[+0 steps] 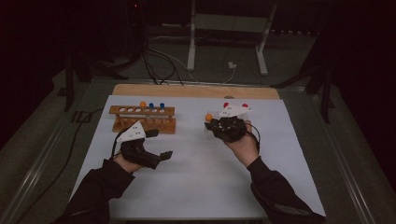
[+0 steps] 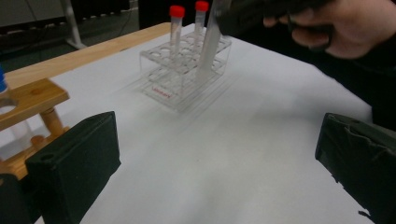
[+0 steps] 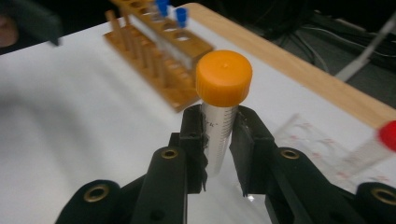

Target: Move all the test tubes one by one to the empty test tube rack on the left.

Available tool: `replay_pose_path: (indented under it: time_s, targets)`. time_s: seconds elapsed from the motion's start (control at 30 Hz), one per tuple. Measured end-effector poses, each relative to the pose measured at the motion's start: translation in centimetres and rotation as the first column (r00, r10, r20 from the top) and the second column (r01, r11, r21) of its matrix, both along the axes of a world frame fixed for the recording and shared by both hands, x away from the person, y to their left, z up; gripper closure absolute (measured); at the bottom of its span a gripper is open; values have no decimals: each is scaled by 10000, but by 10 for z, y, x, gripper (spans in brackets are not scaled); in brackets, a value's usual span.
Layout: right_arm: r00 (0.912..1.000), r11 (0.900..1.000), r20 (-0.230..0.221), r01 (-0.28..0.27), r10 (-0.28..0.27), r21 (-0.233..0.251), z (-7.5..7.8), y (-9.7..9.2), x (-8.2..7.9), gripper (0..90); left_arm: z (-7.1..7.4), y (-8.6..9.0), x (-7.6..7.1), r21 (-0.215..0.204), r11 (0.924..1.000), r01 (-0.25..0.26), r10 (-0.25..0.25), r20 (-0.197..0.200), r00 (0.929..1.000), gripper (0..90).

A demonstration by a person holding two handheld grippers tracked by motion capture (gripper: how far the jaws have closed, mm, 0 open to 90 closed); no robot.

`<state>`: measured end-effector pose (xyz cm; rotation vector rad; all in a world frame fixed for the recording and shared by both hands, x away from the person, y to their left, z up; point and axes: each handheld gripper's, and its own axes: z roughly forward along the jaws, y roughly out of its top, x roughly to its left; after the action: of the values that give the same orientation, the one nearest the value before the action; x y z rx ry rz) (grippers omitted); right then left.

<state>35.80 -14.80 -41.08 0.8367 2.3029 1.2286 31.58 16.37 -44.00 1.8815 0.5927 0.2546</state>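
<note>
Right gripper point(image 3: 218, 140): fingers clamped on an orange-capped tube point(image 3: 222, 107), held over the clear rack point(image 2: 187, 70) on the white tabletop point(image 1: 201, 172). The tube's lower end looks to be at or in a rack hole, hard to tell through the blur. Two red-capped tubes point(image 2: 176, 28) stand in that rack. Left gripper point(image 1: 156, 143): fingers wide apart, empty, just in front of the wooden rack point(image 1: 142, 119), well left of the clear rack.

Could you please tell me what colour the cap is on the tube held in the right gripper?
Orange. The cap shows best in the right gripper view.
</note>
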Motion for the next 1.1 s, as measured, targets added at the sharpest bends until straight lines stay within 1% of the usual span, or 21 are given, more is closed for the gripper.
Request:
replay_pose_path:
  time_s: [0.1, 0.13, 0.27, 0.37, 0.5, 0.6, 0.63, 0.7, 0.83, 0.87, 0.93, 0.97, 1.0, 1.03, 1.1]
  targets:
    - [9997, 9996, -25, -253, 253, -150, -5, 7, -8, 757, 3, -4, 1, 88, 10000, 13, -13, 35, 10000, 7]
    - [9994, 9992, -59, -347, 346, -198, -7, 10, -11, 756, 4, -5, 1, 67, 9999, 105, -105, 25, 9999, 8]
    - [9970, 9968, -190, -750, 744, -291, -16, 20, -19, 757, 6, -11, 2, 24, 9998, 184, -184, 8, 9998, 17]
    - [9943, 9941, -362, -1019, 1006, -367, -23, 27, -24, 757, 8, -17, 2, 1, 9997, 252, -252, 78, 9997, 39]
    - [9904, 9912, -570, -1282, 1261, -342, -30, 34, -30, 757, 10, -25, 4, -59, 9991, 416, -415, 150, 9990, 76]
    - [9881, 9893, -676, -1410, 1383, -379, -34, 38, -32, 757, 11, -32, 5, -9, 9986, 529, -528, 269, 9982, 136]
    - [9873, 9887, -704, -1453, 1424, -378, -35, 39, -33, 757, 11, -35, 6, 72, 9984, 561, -563, 289, 9980, 162]
    - [9866, 9884, -749, -1476, 1447, -349, -36, 41, -34, 756, 11, -40, 8, 179, 9978, 637, -642, 289, 9975, 179]
    - [9845, 9864, -779, -1601, 1569, -368, -37, 43, -35, 756, 9, -49, 10, 465, 9976, 506, -525, 410, 9978, 261]
    - [9844, 9862, -775, -1612, 1580, -367, -37, 43, -35, 756, 9, -51, 10, 529, 9973, 518, -540, 413, 9977, 298]
    - [9840, 9859, -778, -1635, 1604, -344, -37, 43, -36, 756, 7, -54, 12, 641, 9967, 500, -527, 417, 9977, 339]
    - [9839, 9860, -781, -1635, 1605, -332, -37, 43, -36, 757, 6, -55, 12, 728, 9963, 464, -498, 454, 9977, 384]
    - [9839, 9860, -777, -1636, 1607, -327, -37, 43, -36, 757, 6, -56, 13, 762, 9962, 432, -469, 478, 9978, 418]
    - [9840, 9862, -782, -1629, 1601, -310, -36, 43, -36, 756, 5, -56, 13, 703, 9961, 533, -563, 422, 9975, 449]
    - [9843, 9865, -777, -1612, 1585, -300, -36, 42, -36, 757, 4, -58, 14, 775, 9957, 505, -543, 486, 9973, 511]
